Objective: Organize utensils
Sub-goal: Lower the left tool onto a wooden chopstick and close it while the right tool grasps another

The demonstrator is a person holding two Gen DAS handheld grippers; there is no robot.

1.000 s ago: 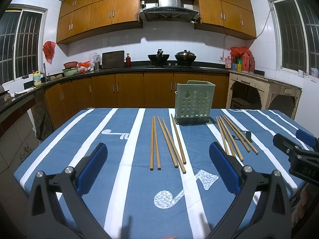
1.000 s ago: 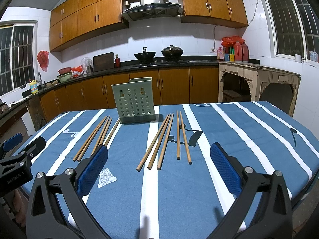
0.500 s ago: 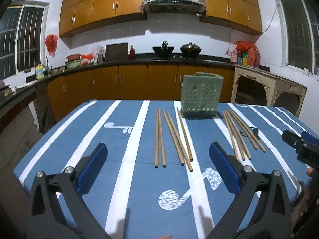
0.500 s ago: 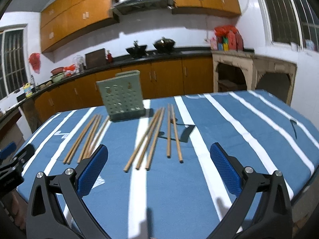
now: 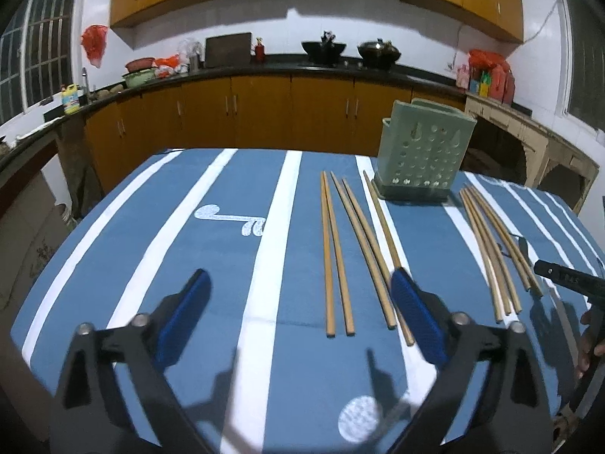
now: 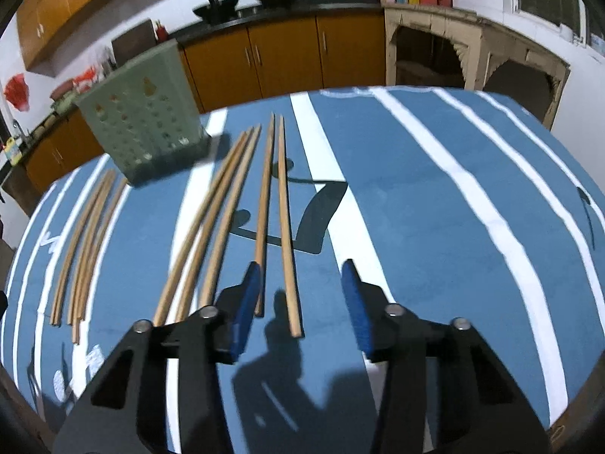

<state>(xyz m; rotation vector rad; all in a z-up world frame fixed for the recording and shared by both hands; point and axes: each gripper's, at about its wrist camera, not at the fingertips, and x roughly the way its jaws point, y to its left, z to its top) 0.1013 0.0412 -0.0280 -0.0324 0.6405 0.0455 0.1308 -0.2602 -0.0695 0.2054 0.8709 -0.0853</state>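
Observation:
Several wooden chopsticks lie in groups on the blue striped tablecloth (image 5: 211,265). A green perforated utensil holder (image 5: 425,151) stands at the far side; it also shows in the right wrist view (image 6: 141,128). My left gripper (image 5: 298,295) is open above the near ends of a chopstick pair (image 5: 334,257). My right gripper (image 6: 300,283) is partly open, low over the near ends of the rightmost chopstick pair (image 6: 283,223), with one stick between its fingers and untouched. The right gripper's tip (image 5: 567,280) shows at the right edge of the left wrist view.
Another chopstick group (image 5: 491,249) lies right of the holder in the left wrist view, and one (image 6: 87,238) lies at the left in the right wrist view. Kitchen cabinets and a counter (image 5: 264,109) run behind the table. The table's edges are close on both sides.
Both grippers have tilted down and moved toward the table. The right gripper's jaws have narrowed and come down over the rightmost chopstick pair.

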